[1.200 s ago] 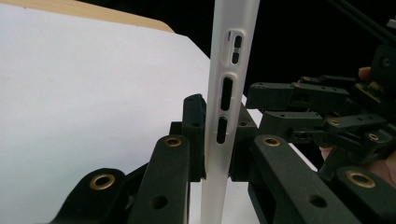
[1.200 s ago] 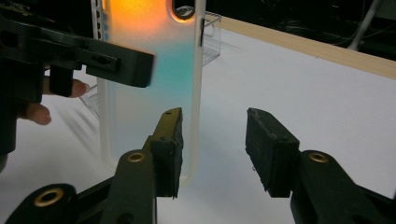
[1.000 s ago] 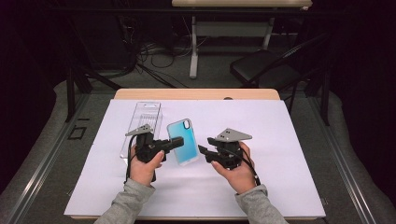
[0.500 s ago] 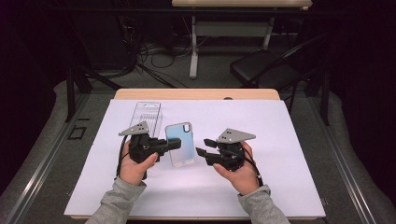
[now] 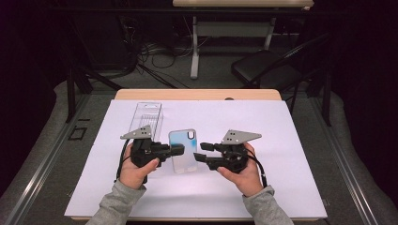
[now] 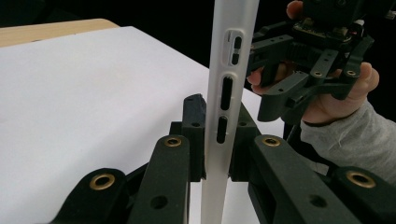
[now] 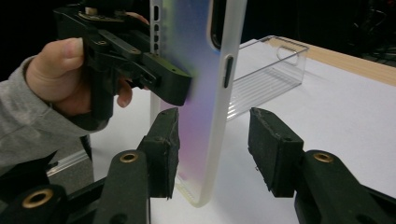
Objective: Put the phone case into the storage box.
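White sheet (image 5: 291,140) covers wooden table (image 5: 197,94).

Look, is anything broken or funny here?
Nothing looks broken. The phone case is simply held up off the white sheet, pinched at its edge by the left gripper. The right gripper is open around its other edge. The clear plastic box lies flat behind.

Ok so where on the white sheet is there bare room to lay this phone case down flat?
The right part of the white sheet, beyond the right gripper, is bare to its edge. So is the near strip between the two sleeves. It is crowded at centre-left, where the left gripper clamps the phone case, with the clear plastic box just behind.
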`<state>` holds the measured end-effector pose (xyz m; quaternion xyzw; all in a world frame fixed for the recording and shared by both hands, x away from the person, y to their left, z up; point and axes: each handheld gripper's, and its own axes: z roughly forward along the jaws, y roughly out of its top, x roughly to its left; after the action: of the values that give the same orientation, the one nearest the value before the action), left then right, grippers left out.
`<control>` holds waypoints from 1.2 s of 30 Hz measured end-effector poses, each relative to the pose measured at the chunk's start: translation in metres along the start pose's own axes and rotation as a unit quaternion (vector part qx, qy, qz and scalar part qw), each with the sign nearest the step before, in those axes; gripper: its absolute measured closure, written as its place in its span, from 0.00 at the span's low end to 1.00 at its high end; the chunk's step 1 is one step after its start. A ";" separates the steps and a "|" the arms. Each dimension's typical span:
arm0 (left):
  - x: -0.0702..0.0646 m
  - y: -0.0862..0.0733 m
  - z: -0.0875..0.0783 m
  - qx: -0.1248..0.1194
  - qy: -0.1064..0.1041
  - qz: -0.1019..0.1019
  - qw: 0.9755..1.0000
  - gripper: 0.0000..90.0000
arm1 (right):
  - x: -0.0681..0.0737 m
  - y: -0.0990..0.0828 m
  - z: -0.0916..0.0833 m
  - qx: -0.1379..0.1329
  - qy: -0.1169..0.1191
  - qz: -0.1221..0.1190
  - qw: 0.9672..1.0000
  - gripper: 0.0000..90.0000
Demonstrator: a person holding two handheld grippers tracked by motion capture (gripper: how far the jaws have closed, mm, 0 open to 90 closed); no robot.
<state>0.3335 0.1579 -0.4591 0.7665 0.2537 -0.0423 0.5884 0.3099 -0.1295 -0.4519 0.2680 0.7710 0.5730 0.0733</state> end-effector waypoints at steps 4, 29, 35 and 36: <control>0.000 -0.001 -0.001 -0.003 -0.009 -0.007 1.000 0.90 | 0.002 -0.001 0.002 0.002 0.015 0.005 1.000 0.60; -0.003 -0.002 0.002 0.001 -0.045 -0.006 0.999 0.90 | -0.003 -0.004 0.001 0.001 0.062 0.031 0.998 0.76; -0.004 -0.002 0.003 0.004 -0.049 -0.003 0.999 0.90 | -0.004 -0.004 0.000 -0.004 0.066 0.038 0.997 0.79; -0.004 -0.002 0.003 0.004 -0.049 -0.001 0.999 0.90 | -0.005 -0.004 -0.001 -0.004 0.067 0.042 0.997 0.80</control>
<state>0.3297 0.1539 -0.4603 0.7656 0.2247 -0.0814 0.5973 0.3120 -0.1333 -0.4566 0.2606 0.7599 0.5955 -0.0013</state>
